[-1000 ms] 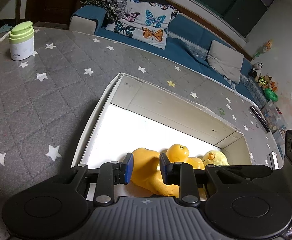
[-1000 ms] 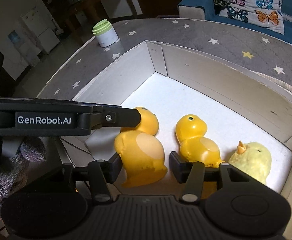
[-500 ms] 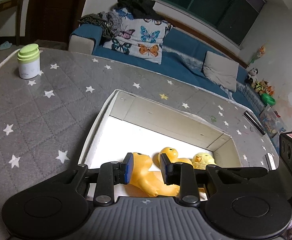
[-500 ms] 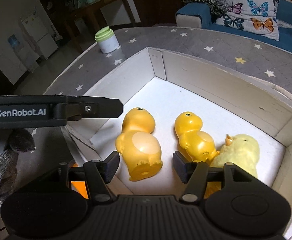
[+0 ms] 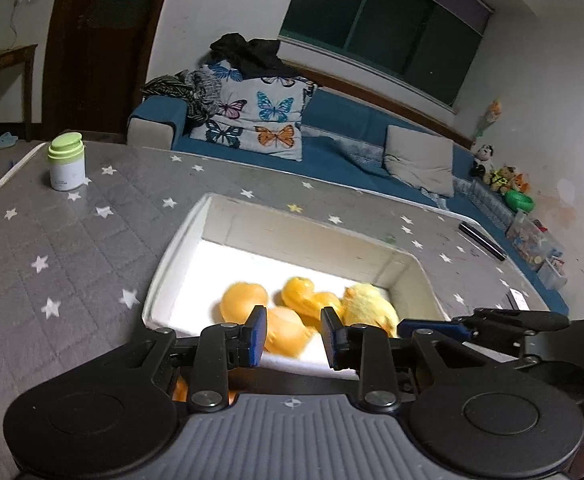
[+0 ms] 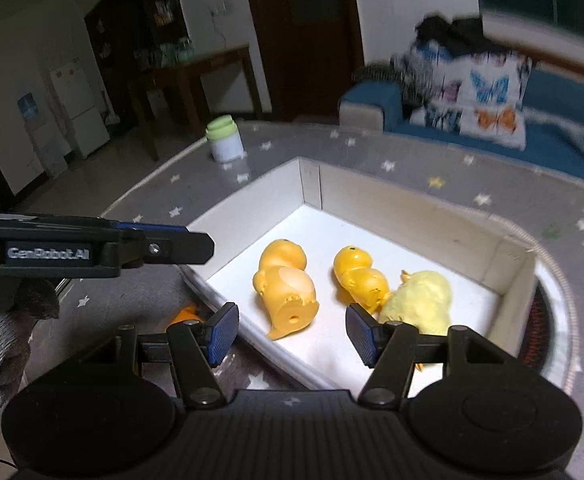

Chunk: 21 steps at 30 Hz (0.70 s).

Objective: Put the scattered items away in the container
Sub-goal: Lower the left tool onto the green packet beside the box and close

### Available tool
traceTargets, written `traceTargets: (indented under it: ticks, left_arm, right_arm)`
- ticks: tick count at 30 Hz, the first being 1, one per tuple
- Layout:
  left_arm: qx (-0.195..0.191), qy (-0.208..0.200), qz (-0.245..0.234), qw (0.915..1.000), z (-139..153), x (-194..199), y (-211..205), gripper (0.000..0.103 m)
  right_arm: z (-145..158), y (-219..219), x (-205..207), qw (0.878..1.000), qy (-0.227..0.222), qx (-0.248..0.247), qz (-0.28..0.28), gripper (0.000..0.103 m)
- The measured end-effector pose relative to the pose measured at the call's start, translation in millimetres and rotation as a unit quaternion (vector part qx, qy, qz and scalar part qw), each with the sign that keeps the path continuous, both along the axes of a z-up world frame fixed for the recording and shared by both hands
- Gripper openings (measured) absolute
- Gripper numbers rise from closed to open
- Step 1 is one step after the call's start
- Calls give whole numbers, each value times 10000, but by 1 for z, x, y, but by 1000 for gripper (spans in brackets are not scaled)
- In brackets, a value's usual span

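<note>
A white box (image 6: 408,200) (image 5: 179,248) sits on the grey star-patterned table. Inside lie a big orange duck (image 6: 285,288) (image 5: 279,330), a smaller orange duck (image 6: 358,276) (image 5: 306,296) and a pale yellow plush chick (image 6: 422,298) (image 5: 368,308). My left gripper (image 5: 294,336) is open and empty, above the box's near edge. My right gripper (image 6: 292,332) is open and empty, raised over the near side of the box. An orange item (image 6: 185,314) (image 5: 181,390) lies on the table outside the box, partly hidden by the fingers.
A white jar with a green lid (image 5: 66,162) (image 6: 225,142) stands at the table's far left corner. A black bar (image 5: 482,241) lies at the far right of the table. A blue sofa with butterfly cushions (image 5: 259,120) stands behind.
Both grippers have pulled up and back from the box. The big orange duck, earlier between the right gripper's fingers, now lies free in the box.
</note>
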<state>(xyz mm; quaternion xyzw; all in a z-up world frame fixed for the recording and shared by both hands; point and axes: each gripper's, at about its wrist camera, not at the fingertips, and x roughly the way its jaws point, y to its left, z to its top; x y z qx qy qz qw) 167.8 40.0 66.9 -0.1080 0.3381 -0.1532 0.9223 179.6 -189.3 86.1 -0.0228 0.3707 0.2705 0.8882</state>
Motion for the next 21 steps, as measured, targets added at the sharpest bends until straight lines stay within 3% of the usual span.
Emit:
traceTargets:
  ticks: [4, 13, 21]
  left_arm:
    - [-54, 19, -99, 9999, -4, -19, -6, 32]
    - [-327, 690, -431, 9961, -40, -31, -26, 32]
    - [-367, 1029, -745, 9912, -61, -24, -46, 32]
  right_arm:
    - [-3, -6, -30, 9994, -322, -125, -30, 74]
    - [-31, -14, -87, 9964, -705, -462, -59, 74]
    - [-61, -15, -88, 9982, -351, -436, -233, 73]
